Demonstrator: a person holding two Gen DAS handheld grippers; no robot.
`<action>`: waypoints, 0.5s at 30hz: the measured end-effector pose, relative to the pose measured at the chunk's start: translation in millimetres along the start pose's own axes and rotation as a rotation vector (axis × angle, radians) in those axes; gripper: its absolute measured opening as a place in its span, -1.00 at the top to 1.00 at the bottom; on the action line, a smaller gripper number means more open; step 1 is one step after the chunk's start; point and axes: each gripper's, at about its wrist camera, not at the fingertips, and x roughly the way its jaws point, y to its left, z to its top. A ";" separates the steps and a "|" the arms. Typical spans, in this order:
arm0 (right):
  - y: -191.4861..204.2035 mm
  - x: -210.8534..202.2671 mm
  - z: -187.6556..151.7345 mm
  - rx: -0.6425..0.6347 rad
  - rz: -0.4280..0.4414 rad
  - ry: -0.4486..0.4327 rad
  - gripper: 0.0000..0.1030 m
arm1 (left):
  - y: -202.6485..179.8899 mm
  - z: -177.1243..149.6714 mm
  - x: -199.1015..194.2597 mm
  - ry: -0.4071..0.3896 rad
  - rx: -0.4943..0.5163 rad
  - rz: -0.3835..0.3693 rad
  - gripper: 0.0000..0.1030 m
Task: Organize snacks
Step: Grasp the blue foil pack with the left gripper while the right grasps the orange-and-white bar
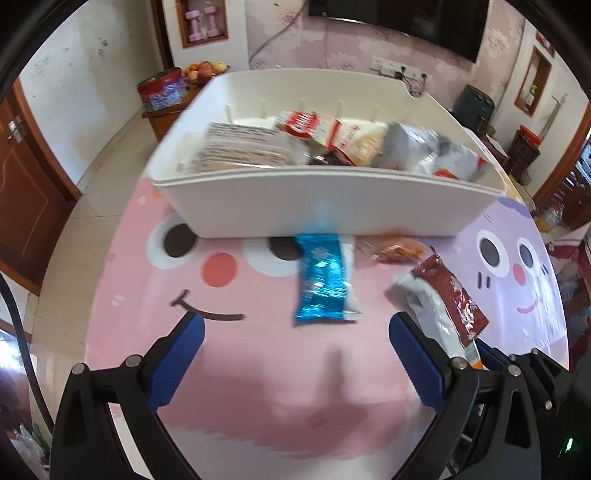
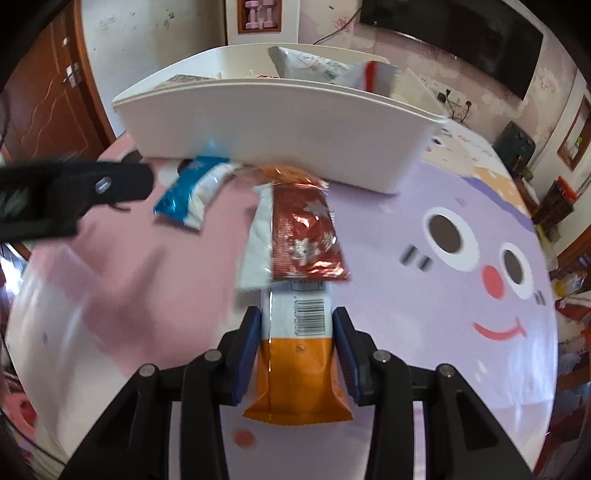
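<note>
White bin at far table centre holds several packets; 3 snacks lie just near of it: blue-white packet flat at left, red-brown foil packet overlapping orange-white barcode bar, orange packet against bin wall.

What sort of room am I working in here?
Most likely a home living room: a wall-mounted TV, a fruit bowl on a side cabinet, and a round table with a cartoon-face cover.

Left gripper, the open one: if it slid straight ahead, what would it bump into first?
Most likely the blue snack packet, which lies on the table ahead of the open left gripper. Behind it stands the white bin. Depth is hard to judge through the fisheye.
</note>
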 end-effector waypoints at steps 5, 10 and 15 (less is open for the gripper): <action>0.1 -14.9 -21.4 -0.078 -0.050 -0.015 0.24 | -26.7 -0.8 6.9 0.035 0.041 -0.040 -0.94; -14.6 -21.9 -28.0 -0.040 -0.001 0.002 0.25 | -49.4 0.7 9.1 0.062 0.090 -0.087 -0.94; -13.4 -22.8 -28.4 -0.022 0.009 -0.005 0.25 | -53.2 6.3 12.4 0.075 0.085 -0.077 -0.94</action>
